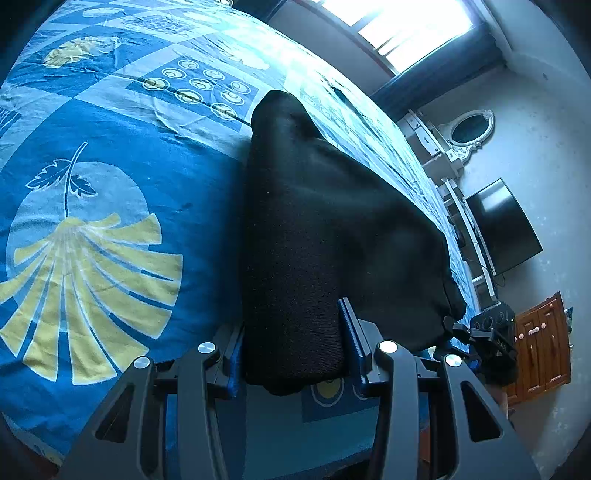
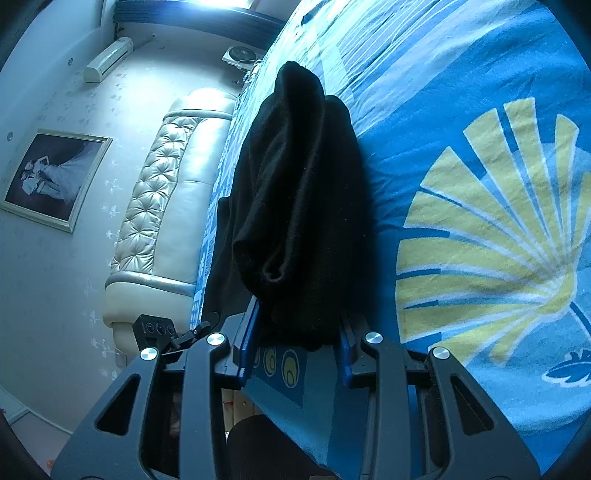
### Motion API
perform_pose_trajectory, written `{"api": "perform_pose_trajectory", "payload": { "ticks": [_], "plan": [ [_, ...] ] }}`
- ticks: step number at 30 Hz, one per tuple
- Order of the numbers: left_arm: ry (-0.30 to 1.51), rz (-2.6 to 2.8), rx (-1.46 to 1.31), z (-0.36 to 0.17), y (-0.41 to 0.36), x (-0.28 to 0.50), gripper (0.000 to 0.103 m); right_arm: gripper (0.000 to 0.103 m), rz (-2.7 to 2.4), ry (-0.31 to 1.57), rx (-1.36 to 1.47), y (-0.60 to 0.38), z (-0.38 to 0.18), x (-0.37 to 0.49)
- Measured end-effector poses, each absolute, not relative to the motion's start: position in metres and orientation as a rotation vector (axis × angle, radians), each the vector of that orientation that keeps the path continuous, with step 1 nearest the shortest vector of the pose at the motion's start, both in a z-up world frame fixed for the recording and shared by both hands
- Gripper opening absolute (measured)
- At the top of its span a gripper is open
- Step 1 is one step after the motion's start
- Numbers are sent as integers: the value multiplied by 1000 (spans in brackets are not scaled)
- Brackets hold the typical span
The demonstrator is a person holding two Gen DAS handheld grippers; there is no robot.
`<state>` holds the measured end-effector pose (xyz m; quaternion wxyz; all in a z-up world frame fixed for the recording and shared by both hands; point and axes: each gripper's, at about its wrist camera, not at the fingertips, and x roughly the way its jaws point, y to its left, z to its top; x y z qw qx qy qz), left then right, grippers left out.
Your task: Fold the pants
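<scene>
The black pants (image 1: 325, 229) are held up over the blue patterned bed sheet (image 1: 110, 177). My left gripper (image 1: 291, 347) is shut on one end of the cloth, which fills the gap between its blue pads. My right gripper (image 2: 299, 332) is shut on the other end of the pants (image 2: 299, 199), bunched in folds between its pads. The right gripper also shows in the left wrist view (image 1: 491, 336), at the far corner of the cloth. The far part of the pants touches the sheet (image 2: 461, 155).
A padded cream headboard (image 2: 166, 206) and a framed picture (image 2: 51, 181) are on the wall side. A dark monitor (image 1: 502, 229), an oval mirror (image 1: 471, 127) and a wooden cabinet (image 1: 543, 343) stand beyond the bed's edge. A bright window (image 1: 406, 26) is behind.
</scene>
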<state>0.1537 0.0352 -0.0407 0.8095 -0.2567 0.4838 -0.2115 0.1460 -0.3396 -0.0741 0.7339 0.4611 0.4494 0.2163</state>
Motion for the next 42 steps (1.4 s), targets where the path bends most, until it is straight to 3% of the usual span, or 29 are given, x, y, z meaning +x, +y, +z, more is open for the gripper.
{"api": "perform_pose_trajectory", "payload": {
  "ticks": [22, 28, 30, 33, 40, 42],
  "plan": [
    [1057, -469, -567, -44, 43, 153, 44, 34, 488, 1020, 1011, -349, -78, 130],
    [1032, -533, -633, -53, 52, 161, 55, 60, 545, 1030, 1051, -356, -84, 130],
    [1036, -563, -654, -55, 57, 163, 56, 74, 586, 1032, 1045, -361, -79, 131],
    [1032, -633, -649, -50, 67, 166, 58, 78, 597, 1041, 1000, -370, -73, 131],
    [997, -669, -641, -52, 92, 188, 74, 82, 594, 1042, 1026, -393, -77, 145],
    [1023, -686, -618, -55, 85, 202, 75, 82, 625, 1070, 1000, -388, -78, 157]
  ]
}}
